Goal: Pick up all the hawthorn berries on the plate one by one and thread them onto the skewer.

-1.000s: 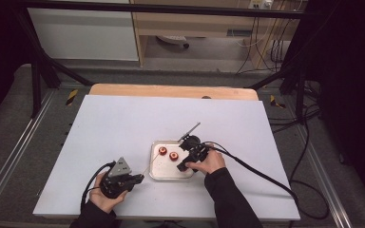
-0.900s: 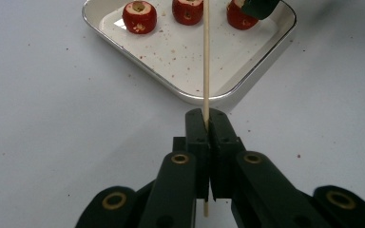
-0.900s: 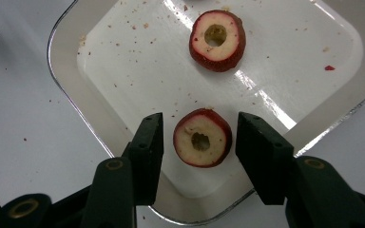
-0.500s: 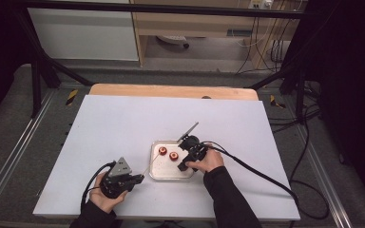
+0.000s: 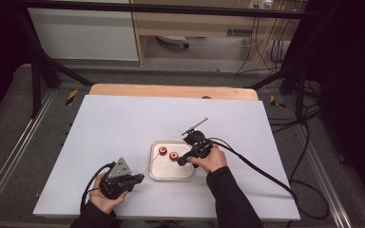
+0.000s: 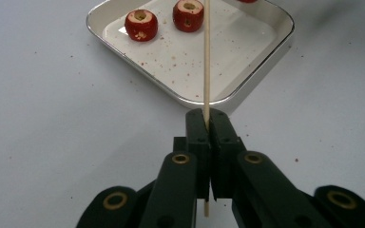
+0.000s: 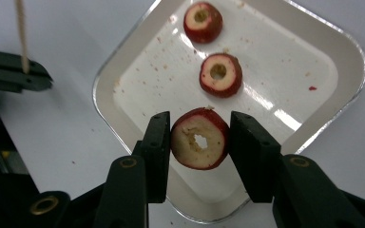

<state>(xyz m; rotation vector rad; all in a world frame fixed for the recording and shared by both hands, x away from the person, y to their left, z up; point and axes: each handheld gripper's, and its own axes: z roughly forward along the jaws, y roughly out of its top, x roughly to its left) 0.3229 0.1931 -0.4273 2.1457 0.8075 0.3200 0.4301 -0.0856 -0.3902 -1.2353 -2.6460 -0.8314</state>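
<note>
My left gripper (image 6: 211, 121) is shut on a thin wooden skewer (image 6: 206, 57) that points over the metal tray (image 6: 247, 85). Two cored red fruit pieces (image 6: 141, 24) (image 6: 188, 14) lie in the tray's far part. My right gripper (image 7: 200, 121) has just been closing, and both pads now press on a third cored red fruit piece (image 7: 199, 138), held just above the tray (image 7: 138, 71). In the high view the left gripper (image 5: 140, 178) sits left of the tray (image 5: 171, 173) and the right gripper (image 5: 180, 161) is at its right side.
The tray rests near the front middle of a white table top (image 5: 123, 123). Black cables (image 5: 256, 166) trail from both grippers. A wooden strip (image 5: 171, 91) runs along the far edge, with dark frame posts beyond.
</note>
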